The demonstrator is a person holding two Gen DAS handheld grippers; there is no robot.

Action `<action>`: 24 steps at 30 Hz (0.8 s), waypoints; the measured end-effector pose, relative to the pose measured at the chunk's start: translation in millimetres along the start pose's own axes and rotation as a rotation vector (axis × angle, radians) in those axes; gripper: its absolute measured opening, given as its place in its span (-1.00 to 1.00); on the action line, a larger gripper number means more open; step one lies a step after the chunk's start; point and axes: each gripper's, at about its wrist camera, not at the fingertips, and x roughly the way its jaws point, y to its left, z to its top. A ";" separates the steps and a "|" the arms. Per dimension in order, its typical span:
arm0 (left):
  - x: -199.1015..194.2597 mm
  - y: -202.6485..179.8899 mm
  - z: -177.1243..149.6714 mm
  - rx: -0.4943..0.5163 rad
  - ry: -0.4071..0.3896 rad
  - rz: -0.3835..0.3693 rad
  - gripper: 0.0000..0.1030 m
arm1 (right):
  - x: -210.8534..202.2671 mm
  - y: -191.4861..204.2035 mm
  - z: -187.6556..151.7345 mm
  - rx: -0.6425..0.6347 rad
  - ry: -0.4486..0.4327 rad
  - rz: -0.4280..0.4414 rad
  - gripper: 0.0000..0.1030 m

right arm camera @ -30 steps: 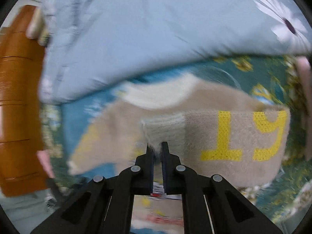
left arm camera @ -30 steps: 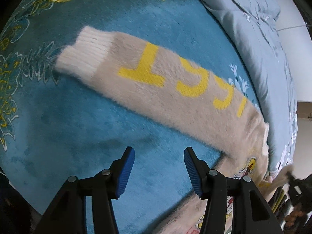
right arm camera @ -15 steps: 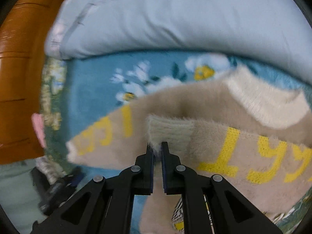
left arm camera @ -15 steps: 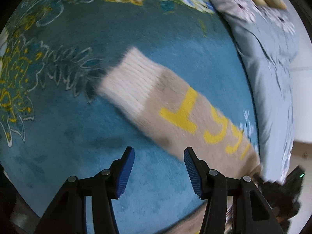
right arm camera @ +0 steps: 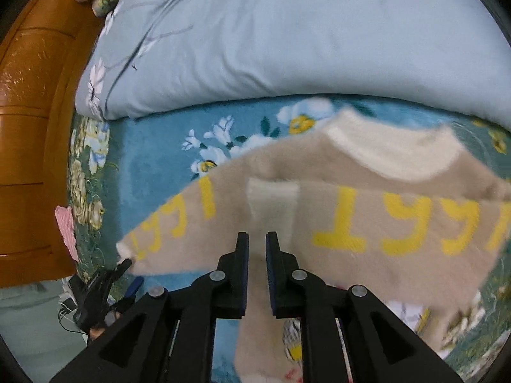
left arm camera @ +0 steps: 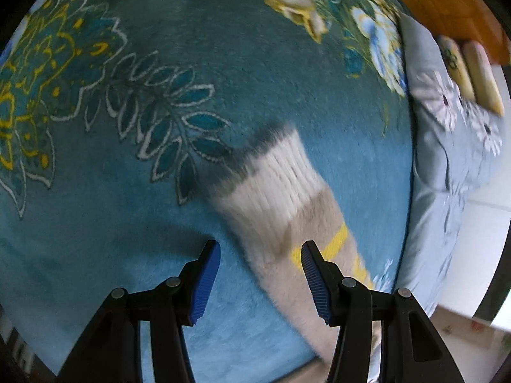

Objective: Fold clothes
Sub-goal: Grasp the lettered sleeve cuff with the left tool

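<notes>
Light: soft, even indoor light, brightest on the pale blue quilt [right arm camera: 287, 38].
Glare: mild sheen on the wooden bed frame [right arm camera: 28, 73], left of the quilt.
Shadows: faint grey one beside the sleeve cuff [left arm camera: 274, 172] on the blue blanket [left arm camera: 95, 223].
Blur: sweater [right arm camera: 367, 223] smeared by motion, yellow letters soft; cuff ribs streaked too.
Distortion: strong fisheye bend, black corners around both views.
Focus: left gripper [left arm camera: 260, 282] and right gripper [right arm camera: 257, 269] crisp.

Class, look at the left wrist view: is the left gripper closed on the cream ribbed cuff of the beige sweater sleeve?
No: the left gripper stands wide open, its blue pads apart, and the cream ribbed cuff lies ahead on the teal floral blanket, ungripped.
</notes>
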 end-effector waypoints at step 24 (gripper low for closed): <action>-62.8 -213.6 -136.2 0.764 -0.175 0.056 -0.81 | -103.6 -128.2 -127.7 0.345 -0.115 0.102 -0.79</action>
